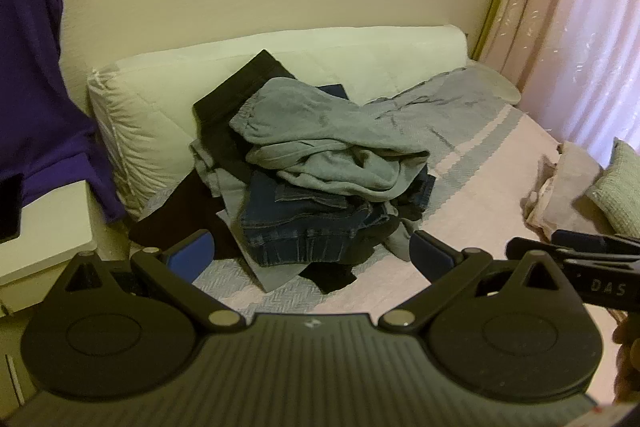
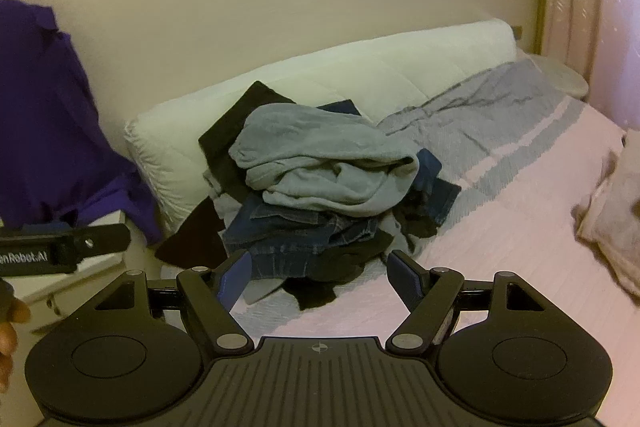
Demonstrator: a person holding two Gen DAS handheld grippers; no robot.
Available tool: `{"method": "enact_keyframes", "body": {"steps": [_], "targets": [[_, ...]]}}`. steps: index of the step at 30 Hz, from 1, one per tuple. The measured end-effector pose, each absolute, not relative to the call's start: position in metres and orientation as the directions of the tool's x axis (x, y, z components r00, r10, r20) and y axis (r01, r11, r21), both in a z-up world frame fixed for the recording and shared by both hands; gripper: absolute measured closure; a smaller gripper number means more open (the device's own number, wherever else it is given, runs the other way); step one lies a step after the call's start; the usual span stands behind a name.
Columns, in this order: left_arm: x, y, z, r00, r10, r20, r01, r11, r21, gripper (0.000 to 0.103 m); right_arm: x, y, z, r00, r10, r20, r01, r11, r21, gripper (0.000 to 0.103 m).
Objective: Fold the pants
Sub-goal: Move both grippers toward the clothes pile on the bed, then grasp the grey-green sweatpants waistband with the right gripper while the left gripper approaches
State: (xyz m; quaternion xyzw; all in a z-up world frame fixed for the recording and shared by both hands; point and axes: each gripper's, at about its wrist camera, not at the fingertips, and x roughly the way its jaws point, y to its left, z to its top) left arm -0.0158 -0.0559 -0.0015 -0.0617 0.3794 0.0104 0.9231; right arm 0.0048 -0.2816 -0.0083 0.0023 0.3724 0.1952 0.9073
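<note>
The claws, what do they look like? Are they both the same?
Nearly twins. The left claw and the right claw are black, with blue pads on the fingers, silver rivets at the joints and two big round discs on a ribbed body. Side on, the right claw shows the letters "DAS"; the left claw shows white lettering ending "Robot.AI".

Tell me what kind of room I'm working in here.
Most likely a bedroom: a bed with a pink and grey cover, a white pillow against the wall, and pink curtains. A pile of pants sits on the bed.
</note>
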Motion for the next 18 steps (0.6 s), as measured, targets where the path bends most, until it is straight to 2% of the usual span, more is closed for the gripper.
{"method": "enact_keyframes", "body": {"steps": [4, 8, 10, 13, 18], "targets": [[-0.016, -0.054, -0.005, 0.703, -0.002, -0.711, -0.066, 0.995, -0.069, 0.001, 0.015, -0.280, -0.013, 0.646, 0.380, -0.662, -0.390, 0.910, 0.141, 0.031], [-0.004, -0.043, -0.010, 0.716, 0.029, -0.697, -0.045, 0.999, -0.005, 0.001, 0.031, -0.260, -0.021, 0.661, 0.391, -0.641, -0.474, 0.879, 0.048, 0.031], [0.008, -0.030, -0.013, 0.737, 0.025, -0.675, -0.054, 0.998, -0.023, 0.001, 0.039, -0.250, -0.027, 0.678, 0.373, -0.634, -0.495, 0.869, -0.017, 0.031], [0.035, -0.009, -0.020, 0.754, 0.006, -0.656, -0.028, 0.999, -0.023, 0.001, 0.057, -0.230, -0.038, 0.670, 0.390, -0.631, -0.539, 0.841, -0.053, 0.031], [0.106, 0.020, -0.048, 0.739, -0.046, -0.672, 0.085, 0.996, 0.025, 0.001, 0.118, -0.184, -0.064, 0.685, 0.345, -0.642, -0.535, 0.836, -0.121, 0.031]]}}
